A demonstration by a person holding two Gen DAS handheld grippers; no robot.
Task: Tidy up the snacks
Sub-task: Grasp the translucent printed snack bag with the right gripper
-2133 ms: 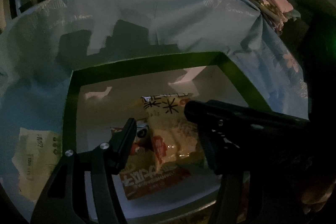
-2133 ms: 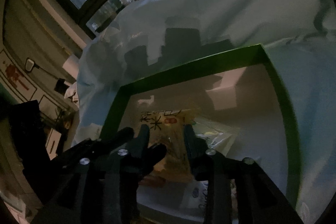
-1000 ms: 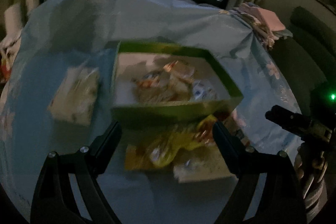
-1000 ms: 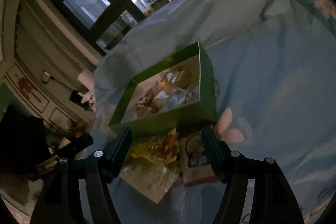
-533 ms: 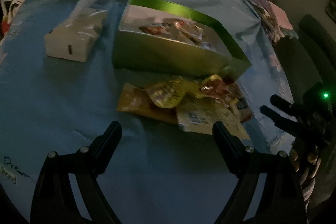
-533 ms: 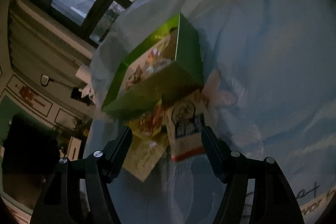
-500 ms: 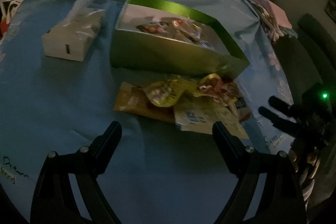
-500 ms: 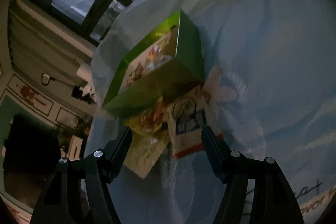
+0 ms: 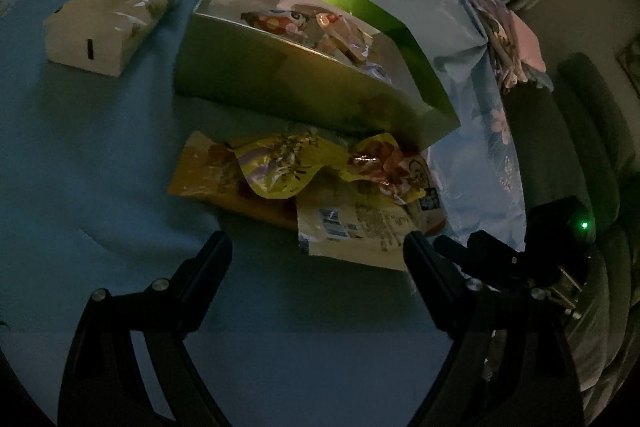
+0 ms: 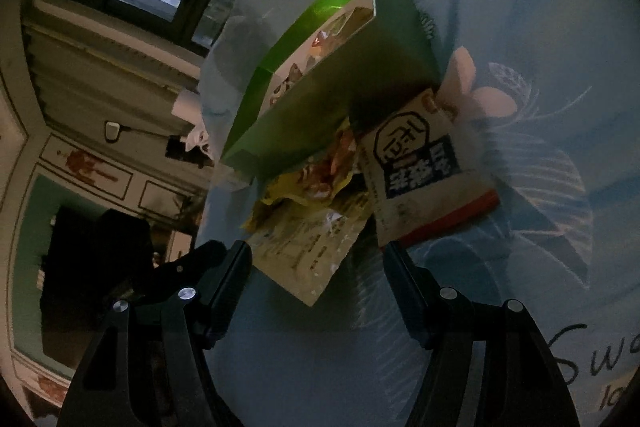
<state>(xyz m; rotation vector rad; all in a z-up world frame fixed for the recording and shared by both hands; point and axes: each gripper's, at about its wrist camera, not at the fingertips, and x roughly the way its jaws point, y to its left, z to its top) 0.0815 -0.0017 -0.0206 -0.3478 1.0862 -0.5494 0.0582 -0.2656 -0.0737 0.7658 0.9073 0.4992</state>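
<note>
Dim room, blue cloth (image 9: pixel 100 155) over worktop, windows at 12 in both views. Green box (image 9: pixel 304 83), open top, sits at 12 of left view; long axis runs 10 to 4, several snack packs inside, partly hidden by near wall, can't count them. Tissue box (image 9: pixel 108 23) at 10, just beside green box. Loose snack pile right against box's near wall: orange flat pack (image 9: pixel 208 179) long axis approx 9 to 4, mostly covered by crumpled yellow bag (image 9: pixel 280 167); pale pack (image 9: pixel 352 231) lies label-up at 5 of pile. Right view: white pack w/ red strip (image 10: pixel 420 187) long axis 11 to 5, red end toward cam, top corner tucked in box's shadow. Print too dark to read.

Left tool (image 9: pixel 316 251) wide open, empty, above cloth short of pile. Right tool (image 10: pixel 316 259) open, nothing gripped, pale pack corner between fingers but not touched.
</note>
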